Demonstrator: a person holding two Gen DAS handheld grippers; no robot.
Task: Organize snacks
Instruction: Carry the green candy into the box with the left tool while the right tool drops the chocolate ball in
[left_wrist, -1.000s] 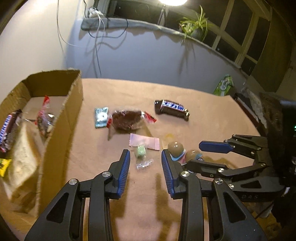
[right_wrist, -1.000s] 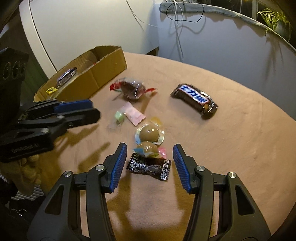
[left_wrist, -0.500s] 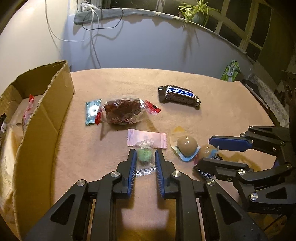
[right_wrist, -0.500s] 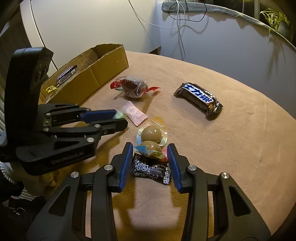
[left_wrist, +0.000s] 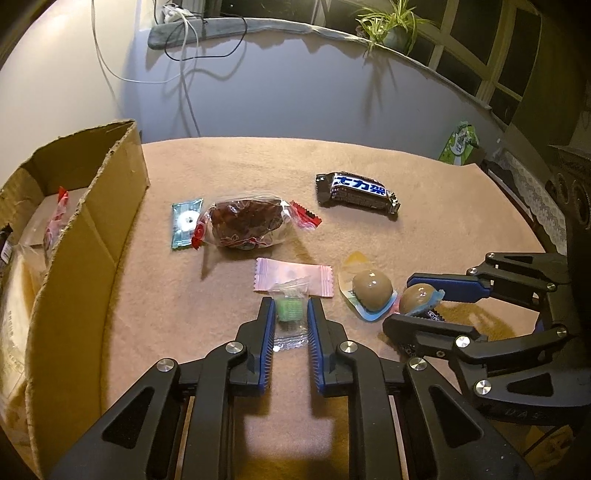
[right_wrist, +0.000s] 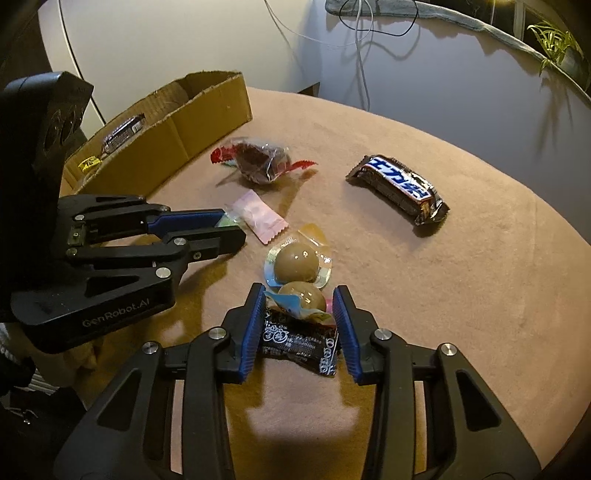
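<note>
It looks like a home room at night; a round counter with beige cloth (left_wrist: 424, 192), a green potted plant (left_wrist: 393, 26) on the dark window sill, loose white cables (left_wrist: 184, 55) hanging.
</note>
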